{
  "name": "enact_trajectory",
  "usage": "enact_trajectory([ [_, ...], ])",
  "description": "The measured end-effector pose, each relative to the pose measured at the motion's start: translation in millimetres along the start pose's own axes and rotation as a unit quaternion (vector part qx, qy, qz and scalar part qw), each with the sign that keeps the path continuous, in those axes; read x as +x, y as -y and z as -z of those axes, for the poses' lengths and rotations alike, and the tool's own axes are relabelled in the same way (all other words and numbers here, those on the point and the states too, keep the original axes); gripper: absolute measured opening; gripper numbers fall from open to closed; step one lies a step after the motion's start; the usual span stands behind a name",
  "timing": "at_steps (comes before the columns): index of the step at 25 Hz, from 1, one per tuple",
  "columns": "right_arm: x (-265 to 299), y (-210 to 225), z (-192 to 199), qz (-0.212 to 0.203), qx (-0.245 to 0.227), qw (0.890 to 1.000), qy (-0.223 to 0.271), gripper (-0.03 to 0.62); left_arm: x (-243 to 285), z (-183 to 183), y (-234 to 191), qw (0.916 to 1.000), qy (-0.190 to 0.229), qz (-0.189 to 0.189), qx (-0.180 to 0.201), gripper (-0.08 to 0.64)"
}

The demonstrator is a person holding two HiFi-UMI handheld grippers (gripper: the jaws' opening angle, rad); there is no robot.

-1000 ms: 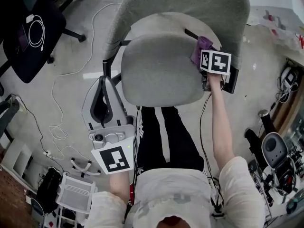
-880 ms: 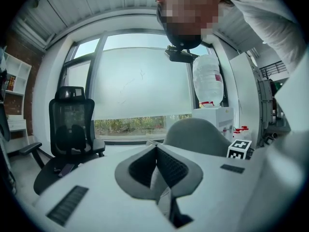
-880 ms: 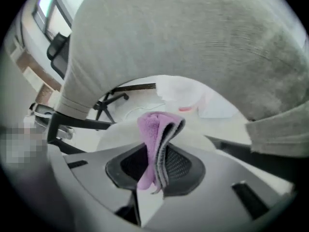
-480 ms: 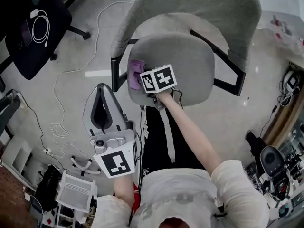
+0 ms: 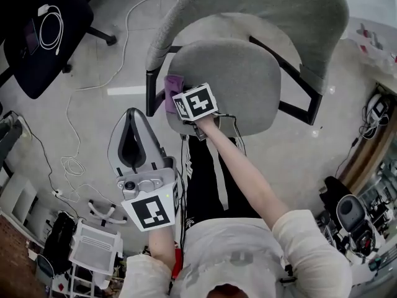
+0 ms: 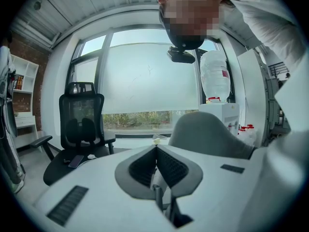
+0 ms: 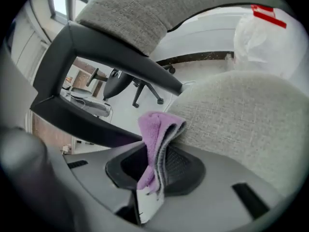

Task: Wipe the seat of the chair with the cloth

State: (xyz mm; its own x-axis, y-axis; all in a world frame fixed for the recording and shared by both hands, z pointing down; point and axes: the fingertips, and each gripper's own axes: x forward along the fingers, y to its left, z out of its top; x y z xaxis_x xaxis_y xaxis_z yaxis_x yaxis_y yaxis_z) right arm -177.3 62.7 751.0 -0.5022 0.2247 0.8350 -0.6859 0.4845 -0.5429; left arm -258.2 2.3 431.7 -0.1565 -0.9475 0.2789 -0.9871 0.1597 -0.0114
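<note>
A grey fabric chair seat (image 5: 239, 79) lies below me, with its backrest (image 5: 260, 5) at the top of the head view. My right gripper (image 5: 177, 98) is shut on a purple cloth (image 5: 172, 92) at the seat's left edge, beside the black armrest frame (image 5: 151, 85). In the right gripper view the purple cloth (image 7: 154, 144) stands pinched between the jaws and touches the grey seat (image 7: 241, 124). My left gripper (image 5: 131, 143) is held off the chair at the lower left. Its jaws are shut with nothing between them (image 6: 155, 166).
A black office chair (image 5: 37, 39) with a white cable stands at the upper left. Cables (image 5: 71, 166) trail over the floor on the left. A white wire rack (image 5: 93, 250) sits at the lower left. The person's legs (image 5: 211, 179) are right in front of the seat.
My right gripper has swept the cloth from the seat's right rear across to its left edge, then edged slightly further left. The left gripper has barely moved.
</note>
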Motion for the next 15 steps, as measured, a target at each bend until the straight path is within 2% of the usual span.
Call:
enact_trajectory([
  [4,-15,19,6,0.048,-0.034,0.998,-0.010,0.091,7,1,8,0.9999,-0.003,0.016,-0.004,0.012],
  [13,-81,121,39,0.115,0.028,0.993,-0.004,0.091,22,-24,51,0.9978,0.016,0.064,0.004,0.012],
  [15,-97,142,46,0.136,0.029,0.990,-0.007,0.091,23,-28,56,0.9973,0.019,0.070,0.009,0.012],
])
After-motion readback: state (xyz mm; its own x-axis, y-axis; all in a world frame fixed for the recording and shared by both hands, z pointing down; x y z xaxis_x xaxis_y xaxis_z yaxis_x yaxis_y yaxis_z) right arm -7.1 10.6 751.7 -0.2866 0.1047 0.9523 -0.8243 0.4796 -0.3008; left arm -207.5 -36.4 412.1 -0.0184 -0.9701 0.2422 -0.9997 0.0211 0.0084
